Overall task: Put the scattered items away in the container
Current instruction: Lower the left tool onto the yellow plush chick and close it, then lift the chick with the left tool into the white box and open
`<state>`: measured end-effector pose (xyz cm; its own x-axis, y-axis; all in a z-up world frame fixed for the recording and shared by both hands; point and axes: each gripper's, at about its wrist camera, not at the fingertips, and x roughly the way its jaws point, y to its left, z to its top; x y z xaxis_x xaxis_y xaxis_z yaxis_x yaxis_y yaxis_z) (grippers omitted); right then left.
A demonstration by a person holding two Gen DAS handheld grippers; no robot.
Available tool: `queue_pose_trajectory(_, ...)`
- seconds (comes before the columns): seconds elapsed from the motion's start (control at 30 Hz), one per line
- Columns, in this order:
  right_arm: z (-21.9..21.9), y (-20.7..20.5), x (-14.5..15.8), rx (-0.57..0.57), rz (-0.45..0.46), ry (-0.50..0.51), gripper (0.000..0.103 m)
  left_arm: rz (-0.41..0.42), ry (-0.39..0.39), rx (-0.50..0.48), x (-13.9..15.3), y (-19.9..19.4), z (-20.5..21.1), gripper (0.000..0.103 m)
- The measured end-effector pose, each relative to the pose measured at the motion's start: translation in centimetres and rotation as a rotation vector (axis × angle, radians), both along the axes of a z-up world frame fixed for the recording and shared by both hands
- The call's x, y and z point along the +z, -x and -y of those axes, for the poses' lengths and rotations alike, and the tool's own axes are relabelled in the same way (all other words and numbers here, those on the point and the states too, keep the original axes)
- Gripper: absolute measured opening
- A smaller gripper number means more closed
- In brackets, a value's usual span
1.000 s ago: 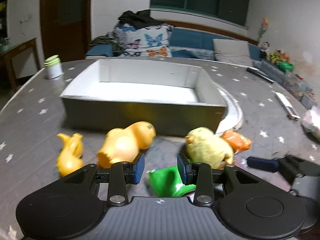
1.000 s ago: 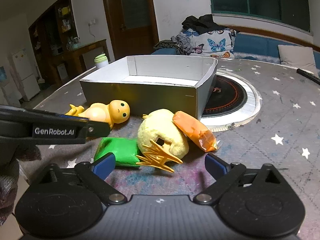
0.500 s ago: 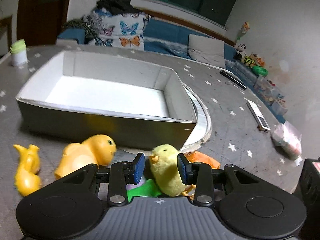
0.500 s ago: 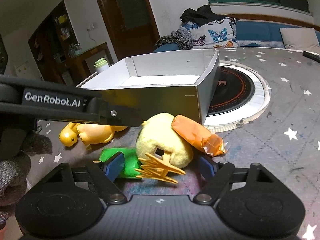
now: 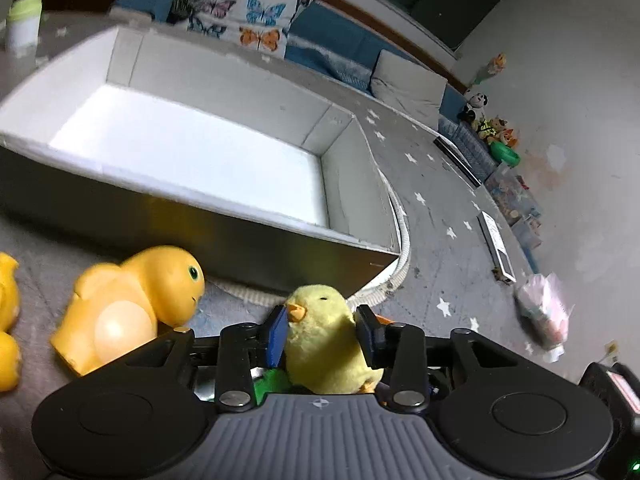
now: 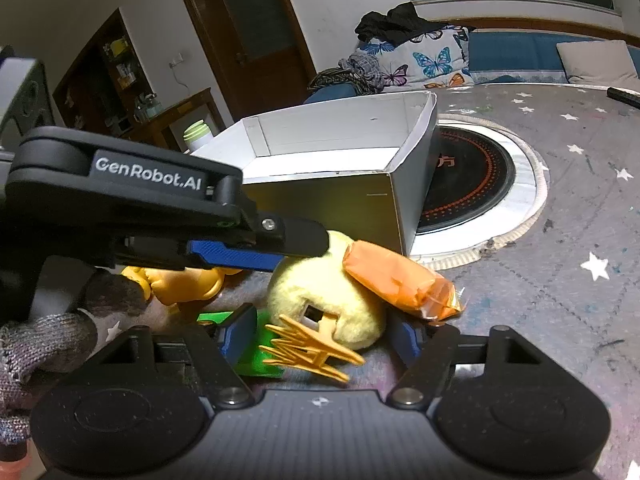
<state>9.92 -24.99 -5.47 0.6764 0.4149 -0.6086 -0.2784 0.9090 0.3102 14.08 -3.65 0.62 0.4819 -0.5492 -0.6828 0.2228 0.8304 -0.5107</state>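
A white open box (image 5: 224,216) stands on the star-patterned table, also in the right wrist view (image 6: 340,184). My left gripper (image 5: 322,334) has its jaws around a yellow plush chick (image 5: 326,340), pads at its sides. In the right wrist view the chick (image 6: 320,292) lies on the table with its orange feet (image 6: 312,350) toward my right gripper (image 6: 324,332), which is open around it. An orange packet (image 6: 396,280) leans on the chick. A green packet (image 6: 252,356) lies under it. An orange rubber duck (image 5: 132,312) lies left of it.
A round induction hob (image 6: 472,184) sits right of the box. A small yellow toy (image 5: 6,320) lies at the far left. A cup with a green lid (image 5: 24,20) stands at the back left. A remote (image 5: 496,240) and a pink bag (image 5: 544,312) lie to the right.
My left gripper moved right from the green packet to the plush chick and now brackets it. My right gripper advanced toward the chick and narrowed somewhat.
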Motion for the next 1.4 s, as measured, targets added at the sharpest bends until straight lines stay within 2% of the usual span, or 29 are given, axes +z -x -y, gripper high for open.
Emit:
queue_pose_trajectory(0.2,0.0,-0.4,-0.1,-0.01,-0.004,-0.006,0.063,0.005,0.015,0.002,0.1,0.4,-0.4,0.039)
queue_pose_trajectory(0.3,-0.1,-0.2,0.7,-0.002,0.015,-0.02,0.062,0.02,0.008,0.009,0.6,1.0,-0.6,0.037)
queue_pose_trajectory(0.57,-0.4,0.5,3.1,0.021,0.068,-0.059,0.062,0.13,0.039,0.044,4.5,2.4,-1.8,0.037)
queue_pose_trajectory(0.73,-0.1,-0.6,5.4,0.028,0.109,-0.094,0.062,0.194,0.068,0.054,6.6,0.8,-1.9,0.037)
queue_pose_trajectory(0.87,-0.2,-3.1,6.7,0.032,0.135,-0.064,0.062,0.215,0.085,0.066,7.3,-1.7,-1.9,0.037)
queue_pose_trajectory(1.07,-1.1,-8.1,7.4,0.021,0.129,0.022,0.061,0.185,0.092,0.071,6.4,-7.0,-1.9,0.037)
queue_pose_trajectory(1.27,-2.4,-12.3,5.9,0.02,0.068,0.119,0.061,0.099,0.104,0.071,3.6,-11.3,-2.2,0.037)
queue_pose_trajectory(1.4,-3.7,-13.3,5.0,0.034,0.034,0.186,0.061,0.048,0.115,0.076,2.0,-12.7,-2.5,0.037)
